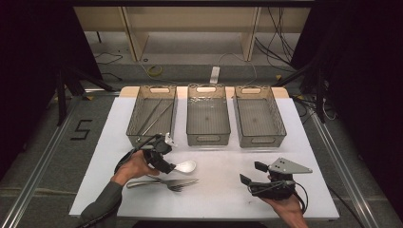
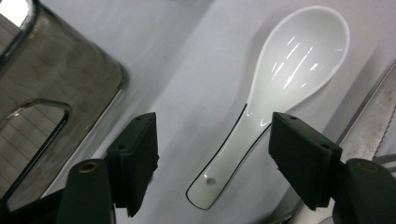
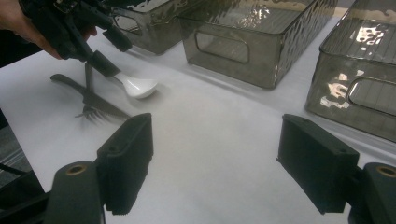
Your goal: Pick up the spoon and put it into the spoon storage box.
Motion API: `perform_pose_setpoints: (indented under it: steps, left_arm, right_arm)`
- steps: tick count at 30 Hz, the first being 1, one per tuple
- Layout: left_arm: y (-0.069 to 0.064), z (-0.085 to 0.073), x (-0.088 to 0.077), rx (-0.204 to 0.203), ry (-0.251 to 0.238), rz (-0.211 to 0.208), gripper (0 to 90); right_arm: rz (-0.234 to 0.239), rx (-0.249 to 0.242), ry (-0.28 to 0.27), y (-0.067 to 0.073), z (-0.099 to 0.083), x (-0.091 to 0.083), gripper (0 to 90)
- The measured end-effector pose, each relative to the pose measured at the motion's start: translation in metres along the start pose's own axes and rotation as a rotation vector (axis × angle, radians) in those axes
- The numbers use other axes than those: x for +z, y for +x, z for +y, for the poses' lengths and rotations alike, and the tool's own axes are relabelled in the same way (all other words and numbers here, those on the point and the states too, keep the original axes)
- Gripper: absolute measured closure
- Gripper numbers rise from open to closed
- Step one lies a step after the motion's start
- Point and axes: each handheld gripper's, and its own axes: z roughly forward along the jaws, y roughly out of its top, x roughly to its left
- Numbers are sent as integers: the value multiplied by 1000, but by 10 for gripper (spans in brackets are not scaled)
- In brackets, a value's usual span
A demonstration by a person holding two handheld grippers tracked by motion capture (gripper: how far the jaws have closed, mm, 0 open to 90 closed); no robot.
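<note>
A white ceramic spoon (image 2: pixel 299 51) lies on the white table top, its bowl pointing away from my left gripper (image 2: pixel 212 123). The spoon's handle runs between the two black jaws, which stand apart on either side of it without touching. In the high view that gripper (image 1: pixel 170 156) is at the left, just in front of the left bin, with the spoon (image 1: pixel 185 166) at its tip. My right gripper (image 1: pixel 253 173) hovers at the front right, open, with bare table between its jaws (image 3: pixel 217 126). From there I see the left gripper (image 3: pixel 112 51) over the spoon (image 3: pixel 137 86).
A metal knife (image 1: pixel 161 182) and fork (image 1: pixel 176 187) lie just in front of the spoon. Three translucent grey bins stand in a row at the back: left (image 1: pixel 135 137) holding thin metal sticks (image 1: pixel 157 116), middle (image 1: pixel 208 137), right (image 1: pixel 261 140).
</note>
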Motion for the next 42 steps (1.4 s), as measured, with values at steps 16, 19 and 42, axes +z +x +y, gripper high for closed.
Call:
perform_pose_setpoints:
  steps: [16, 19, 42]
  left_arm:
    - [-4, -5, 14, 57, 70, -65, 516]
    - [-4, -5, 14, 59, 69, -72, 539]
    - [0, -5, 14, 32, 70, -137, 767]
  right_arm:
    - [-5, -8, 4, 1, 0, 0, 274]
    - [-6, -8, 5, 1, 0, 0, 274]
    - [-7, -11, 7, 1, -1, -1, 275]
